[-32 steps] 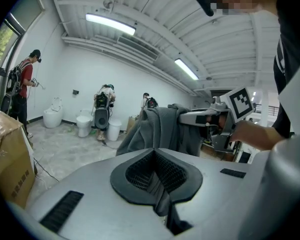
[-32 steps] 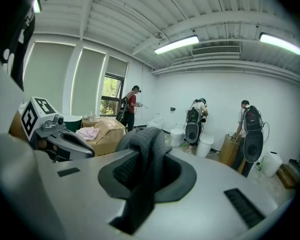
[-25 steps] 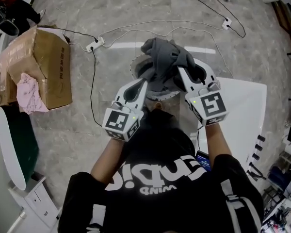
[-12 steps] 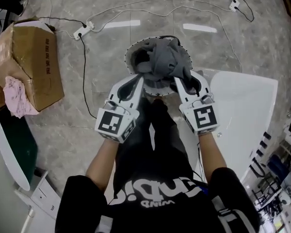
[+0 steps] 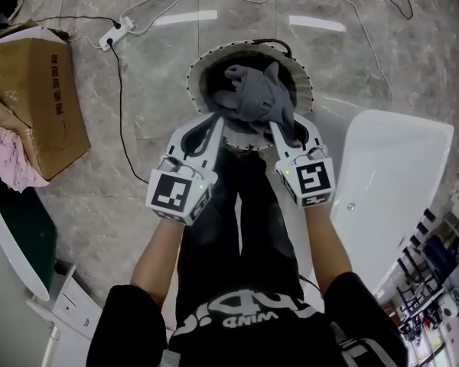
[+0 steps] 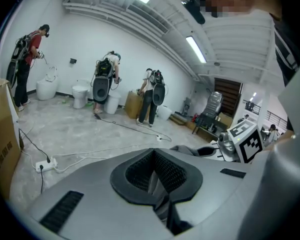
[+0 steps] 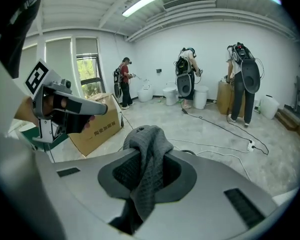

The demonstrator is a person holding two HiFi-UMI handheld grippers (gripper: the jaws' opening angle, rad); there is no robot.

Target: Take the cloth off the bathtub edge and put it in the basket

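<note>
Grey cloth (image 5: 256, 98) being held over basket (image 5: 190, 82) | R gripper (image 5: 275, 126) jaws clamping it; L gripper (image 5: 216, 122) jaws together, apparently empty | release being advised only w/ cloth well inside rim

crumpled grey cloth (image 5: 254, 98) over basket (image 5: 193, 79)

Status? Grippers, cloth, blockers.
Right gripper shut on grey cloth; left gripper at its edge, grip unclear. Cloth bunched over basket mouth, not yet released. Nothing blocking.
</note>
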